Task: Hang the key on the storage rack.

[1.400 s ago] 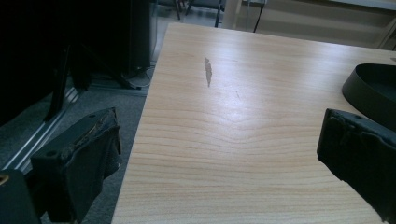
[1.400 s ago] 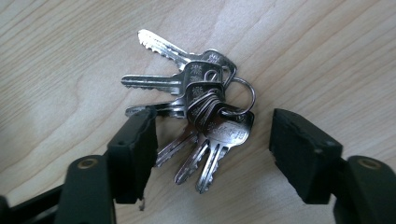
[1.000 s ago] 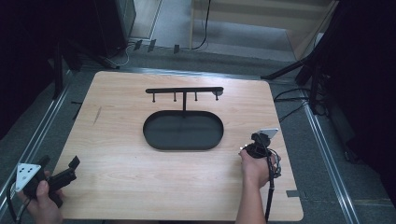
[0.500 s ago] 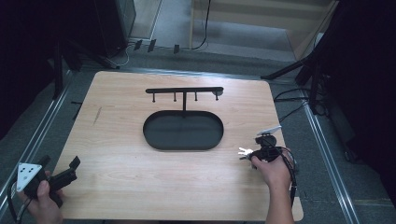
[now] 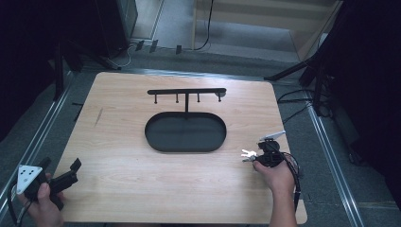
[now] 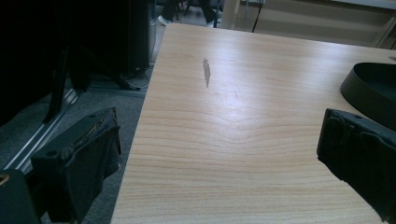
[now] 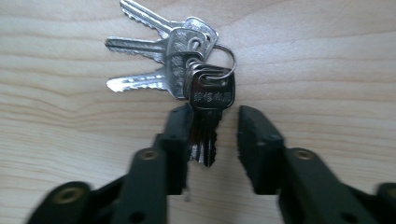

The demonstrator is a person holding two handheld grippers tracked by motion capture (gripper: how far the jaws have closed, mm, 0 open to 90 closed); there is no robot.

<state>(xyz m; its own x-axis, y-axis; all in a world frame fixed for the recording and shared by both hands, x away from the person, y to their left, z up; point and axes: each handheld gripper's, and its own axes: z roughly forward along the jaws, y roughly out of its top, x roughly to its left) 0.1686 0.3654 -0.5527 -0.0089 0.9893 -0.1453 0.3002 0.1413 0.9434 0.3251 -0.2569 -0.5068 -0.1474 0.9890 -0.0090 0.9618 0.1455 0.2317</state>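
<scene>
A bunch of silver keys on a ring lies flat on the wooden table; in the high view the keys are near the table's right edge. My right gripper is open, low over the table. Its jaws straddle one key that points toward the camera. The left jaw touches that key and the right jaw stands clear of it. My left gripper is held at the table's near left corner. In its own view the left gripper is wide open with nothing between its jaws.
A black oval tray sits mid-table, its edge also in the left gripper view. Behind it stands a black rack with several hooks. Metal rails run along both table sides. A dark scuff marks the wood.
My right hand has drifted to the right and slightly toward the near edge, and the keys now show on the table at its jaw tips. The left gripper has not moved.
</scene>
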